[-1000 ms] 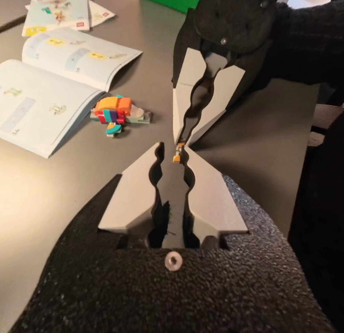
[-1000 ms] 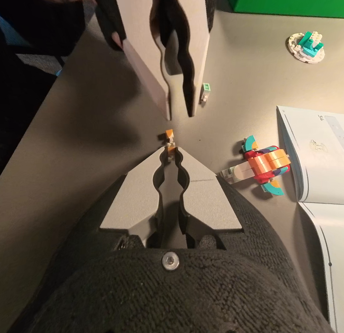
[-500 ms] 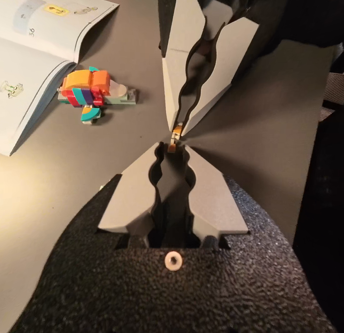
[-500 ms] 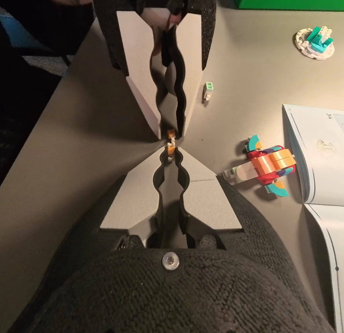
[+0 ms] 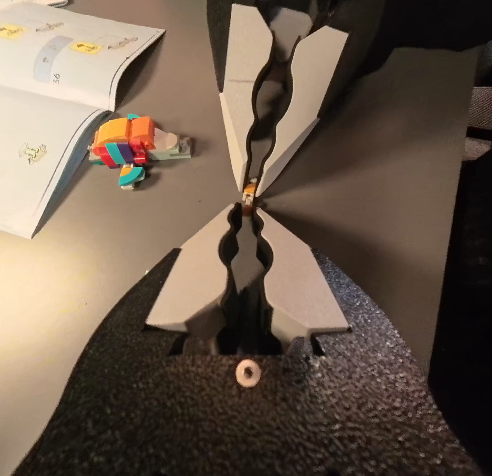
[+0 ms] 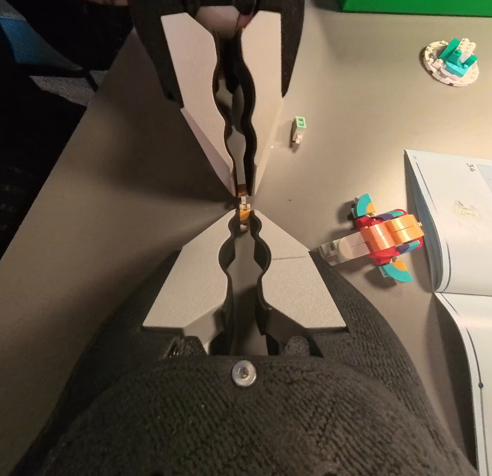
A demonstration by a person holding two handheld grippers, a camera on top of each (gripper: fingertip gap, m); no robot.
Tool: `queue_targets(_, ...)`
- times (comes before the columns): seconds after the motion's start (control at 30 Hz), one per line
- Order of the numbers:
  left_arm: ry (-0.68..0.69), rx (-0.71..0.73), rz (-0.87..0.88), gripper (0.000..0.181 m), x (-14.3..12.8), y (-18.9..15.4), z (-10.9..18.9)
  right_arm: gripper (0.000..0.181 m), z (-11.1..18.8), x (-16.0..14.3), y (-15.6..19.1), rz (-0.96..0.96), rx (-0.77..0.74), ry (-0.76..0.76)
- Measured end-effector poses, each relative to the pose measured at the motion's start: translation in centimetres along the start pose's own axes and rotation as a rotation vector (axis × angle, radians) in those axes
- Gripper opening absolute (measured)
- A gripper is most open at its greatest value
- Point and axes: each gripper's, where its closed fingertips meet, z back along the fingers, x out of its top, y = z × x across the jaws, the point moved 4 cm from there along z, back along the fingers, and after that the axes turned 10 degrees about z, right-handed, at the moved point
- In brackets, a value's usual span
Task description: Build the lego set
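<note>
We have both claws meeting tip to tip just above the grey table [image 5: 346, 197]. Our left claw [image 5: 246, 210] pinches a tiny orange lego piece [image 5: 248, 209] at its very tips, and our right claw [image 6: 243, 215] is pinching a matching small orange-and-white lego piece [image 6: 244, 215]. The two bits touch end to end at a little white connector in the gap between us. We judge this is the joining step: keep both pieces in one straight line, press gently along that line, and don't twist, since such shallow grips could let a piece pop out. The half-built orange, red and teal lego model [image 6: 383, 239] waits beside the open pale-blue instruction booklet [image 5: 40, 117]. A small green brick [image 6: 299, 125] lies on the table near the left claw.
</note>
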Motion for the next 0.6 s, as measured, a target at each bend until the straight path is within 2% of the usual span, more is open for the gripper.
queue_targets(0.6, 0.004, -0.005, 0.016, 0.005, -0.03, 0.00, -0.08, 0.005, -0.13, 0.38, -0.04, 0.007, -0.008, -0.012)
